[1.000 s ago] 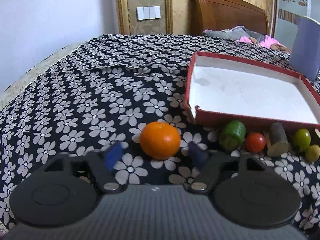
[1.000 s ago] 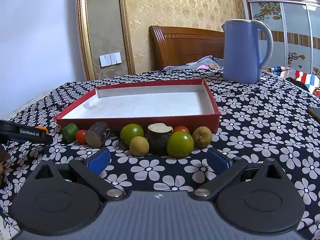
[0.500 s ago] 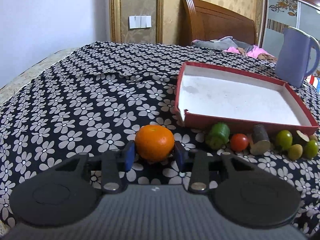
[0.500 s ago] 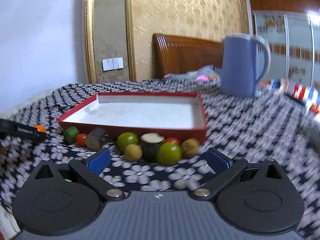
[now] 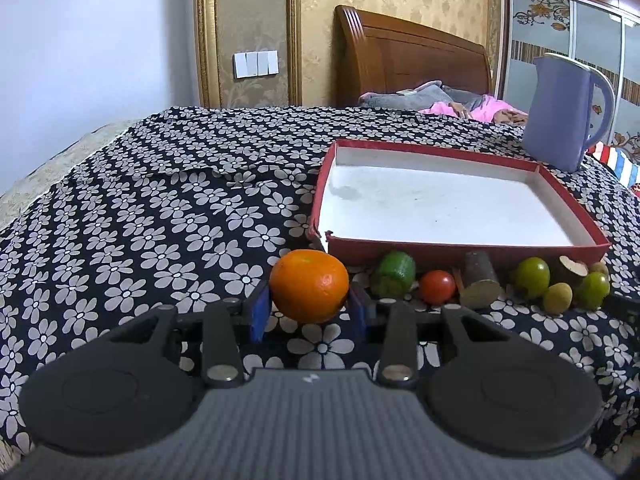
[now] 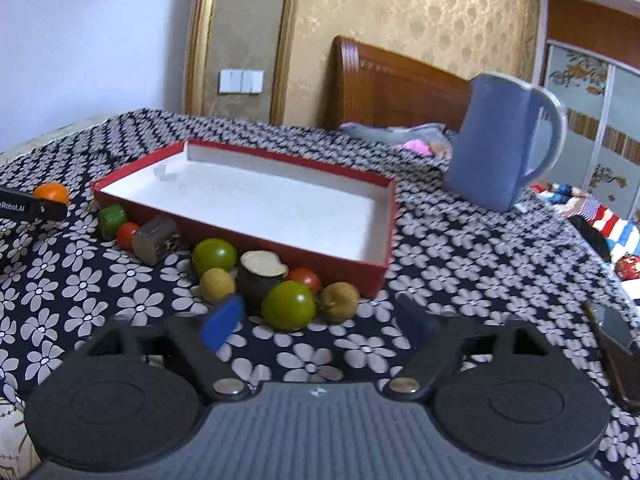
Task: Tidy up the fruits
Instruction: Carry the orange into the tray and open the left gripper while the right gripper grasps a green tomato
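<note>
Now L gripper (image 5: 308, 312) clamps orange (image 5: 309, 286); R gripper (image 6: 316, 324) closing, empty.

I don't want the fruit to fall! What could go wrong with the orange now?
The round orange fruit is pinched only at its sides by the left gripper, whose jaws have just closed on it, so it might slip and roll across the flowered cloth. On its way to the red cardboard tray, it could clip the near wall. The right gripper, jaws closing with nothing between them, may scatter the small green round fruit.
</note>
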The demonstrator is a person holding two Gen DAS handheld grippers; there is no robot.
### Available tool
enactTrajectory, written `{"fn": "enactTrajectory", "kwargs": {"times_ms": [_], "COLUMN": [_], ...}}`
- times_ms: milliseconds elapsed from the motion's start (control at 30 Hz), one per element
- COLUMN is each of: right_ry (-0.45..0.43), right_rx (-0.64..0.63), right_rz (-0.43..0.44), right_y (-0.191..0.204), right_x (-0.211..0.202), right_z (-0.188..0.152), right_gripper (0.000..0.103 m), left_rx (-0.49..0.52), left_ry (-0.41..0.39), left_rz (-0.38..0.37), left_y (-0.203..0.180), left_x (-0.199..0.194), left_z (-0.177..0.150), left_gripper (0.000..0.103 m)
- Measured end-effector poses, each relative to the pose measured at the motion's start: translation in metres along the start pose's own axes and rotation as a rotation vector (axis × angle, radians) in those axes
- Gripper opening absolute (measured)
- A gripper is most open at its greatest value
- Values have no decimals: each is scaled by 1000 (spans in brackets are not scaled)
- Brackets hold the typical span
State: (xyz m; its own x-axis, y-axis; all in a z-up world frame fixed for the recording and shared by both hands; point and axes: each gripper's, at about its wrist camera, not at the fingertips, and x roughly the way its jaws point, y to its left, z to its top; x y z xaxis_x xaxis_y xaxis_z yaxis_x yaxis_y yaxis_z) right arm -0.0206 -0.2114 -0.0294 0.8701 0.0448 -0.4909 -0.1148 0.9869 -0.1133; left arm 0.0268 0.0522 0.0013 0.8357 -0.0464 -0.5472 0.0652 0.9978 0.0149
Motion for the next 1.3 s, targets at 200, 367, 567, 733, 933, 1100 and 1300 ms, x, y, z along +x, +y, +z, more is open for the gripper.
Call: {"fn": "enactTrajectory", "kwargs": {"times_ms": [200,367,567,733,933,1100,1300], "right_ry": [46,52,28,-3,-41,-68,-80], "right_rx": [-9,-4,27,37,64,74,84], "right_rz": [49,16,32,54,85,109,122], "right_y": [10,8,3,3,0,0,-1], "right_x": [19,25,11,-8,-25,-36,-40], "right_z": [-1,1,-3,-8,-11,-12,-14], "right_gripper": [45,34,32,32,32,32,32], "left_rx": [12,23,42,82,109,156,187], "left_ry": [-3,1,10,20,82,118,132], "left_rz": [0,-9,-60,-79,-83,-27,-8], "left_y": [-2,-5,-14,-33,-61,-90,-119], "left_x": [-2,-1,-4,5,41,81,126], "left_z": [-1,0,14,39,71,91,108], "left_gripper": [37,37,38,38,38,38,40]}}
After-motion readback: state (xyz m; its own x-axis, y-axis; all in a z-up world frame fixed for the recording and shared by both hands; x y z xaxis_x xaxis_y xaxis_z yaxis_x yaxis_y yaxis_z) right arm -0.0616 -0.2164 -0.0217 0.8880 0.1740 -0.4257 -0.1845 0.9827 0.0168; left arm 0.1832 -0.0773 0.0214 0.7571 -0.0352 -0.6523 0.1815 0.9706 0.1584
